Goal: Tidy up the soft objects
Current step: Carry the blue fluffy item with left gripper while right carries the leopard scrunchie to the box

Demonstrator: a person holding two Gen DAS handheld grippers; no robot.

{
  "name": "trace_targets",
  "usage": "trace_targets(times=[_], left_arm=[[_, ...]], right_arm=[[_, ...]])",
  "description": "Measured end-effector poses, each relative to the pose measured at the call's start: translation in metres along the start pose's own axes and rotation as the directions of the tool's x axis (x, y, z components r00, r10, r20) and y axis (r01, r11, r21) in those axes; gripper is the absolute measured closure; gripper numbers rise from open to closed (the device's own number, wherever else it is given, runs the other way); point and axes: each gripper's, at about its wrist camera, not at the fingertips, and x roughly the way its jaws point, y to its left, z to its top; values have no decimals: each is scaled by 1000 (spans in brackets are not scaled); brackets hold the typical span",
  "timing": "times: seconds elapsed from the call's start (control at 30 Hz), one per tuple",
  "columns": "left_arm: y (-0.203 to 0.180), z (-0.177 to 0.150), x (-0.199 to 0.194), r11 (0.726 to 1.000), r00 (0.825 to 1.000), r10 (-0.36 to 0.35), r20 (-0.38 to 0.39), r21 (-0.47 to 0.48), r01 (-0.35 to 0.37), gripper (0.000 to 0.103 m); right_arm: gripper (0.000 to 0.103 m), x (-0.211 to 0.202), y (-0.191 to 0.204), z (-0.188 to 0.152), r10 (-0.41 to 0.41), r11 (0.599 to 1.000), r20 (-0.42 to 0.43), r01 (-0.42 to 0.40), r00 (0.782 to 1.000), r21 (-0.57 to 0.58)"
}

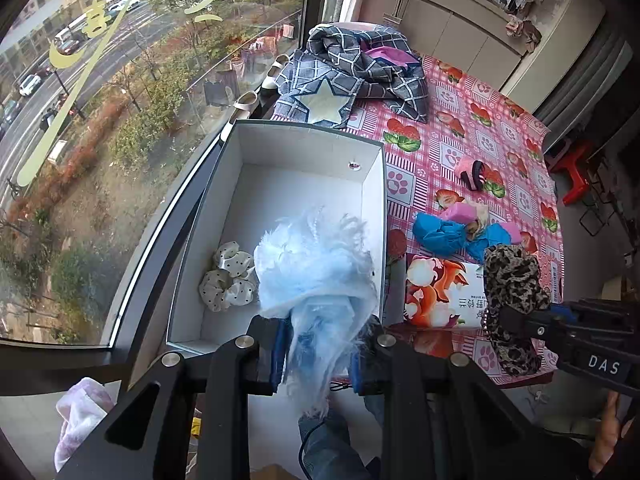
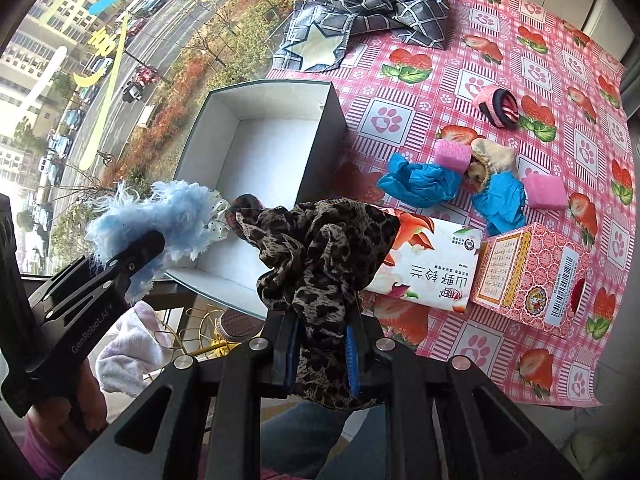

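Observation:
My left gripper (image 1: 320, 356) is shut on a fluffy light-blue scrunchie (image 1: 316, 264) and holds it over the near end of the open white box (image 1: 296, 140). A white polka-dot scrunchie (image 1: 228, 276) lies inside the box. My right gripper (image 2: 322, 356) is shut on a leopard-print scrunchie (image 2: 320, 248), just right of the box's near corner. In the right wrist view the left gripper (image 2: 136, 256) with the blue scrunchie (image 2: 160, 216) shows at left, over the box (image 2: 260, 92). The right gripper (image 1: 516, 316) also shows at the right of the left wrist view.
On the pink strawberry tablecloth (image 2: 500, 40) lie blue crumpled cloths (image 2: 420, 184), pink sponges (image 2: 546, 190), a pink-black band (image 2: 498, 106), a tissue pack (image 2: 432, 268), a pink carton (image 2: 532, 276) and a checked cloth (image 2: 360, 12). A window runs along the left.

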Motion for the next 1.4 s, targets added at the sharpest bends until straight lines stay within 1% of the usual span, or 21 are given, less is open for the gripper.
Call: trace_targets(times=[0.77, 1.4], left_arm=[[6, 1, 2, 1000, 1000, -1, -2, -3, 1, 76], [15, 5, 6, 1000, 1000, -2, -7, -12, 2, 76]], right_arm=[[83, 3, 8, 0, -5, 1000, -3, 5, 1000, -8], [83, 8, 17, 10, -11, 1000, -18, 10, 1000, -22]])
